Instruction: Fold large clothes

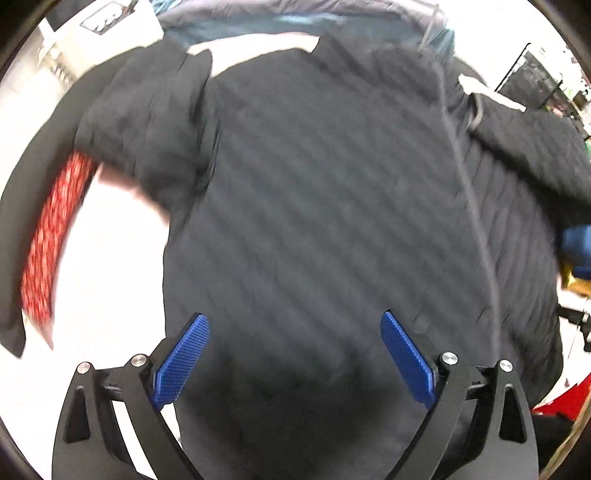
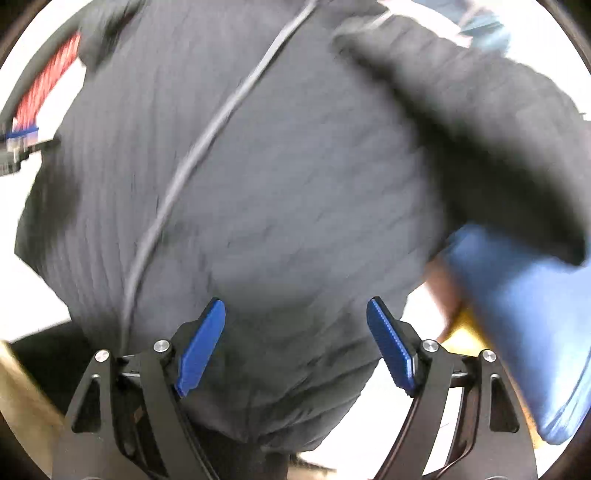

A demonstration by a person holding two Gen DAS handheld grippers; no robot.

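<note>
A large dark quilted jacket (image 1: 325,177) lies spread on a white table, front zipper (image 1: 476,221) running down its right half and one sleeve (image 1: 147,133) folded in at the upper left. My left gripper (image 1: 295,325) is open and empty, hovering over the jacket's lower hem. In the right wrist view the same jacket (image 2: 280,177) fills the frame, zipper (image 2: 192,155) on the left, a sleeve (image 2: 480,122) lying across the upper right. My right gripper (image 2: 295,314) is open and empty above the jacket's lower edge. Both views are blurred.
A red patterned cloth (image 1: 55,236) and a black garment lie left of the jacket. A blue-grey garment (image 1: 295,18) lies beyond the collar. A blue cloth (image 2: 524,317) over something yellow (image 2: 465,332) sits at the right. The white table (image 1: 110,288) shows at left.
</note>
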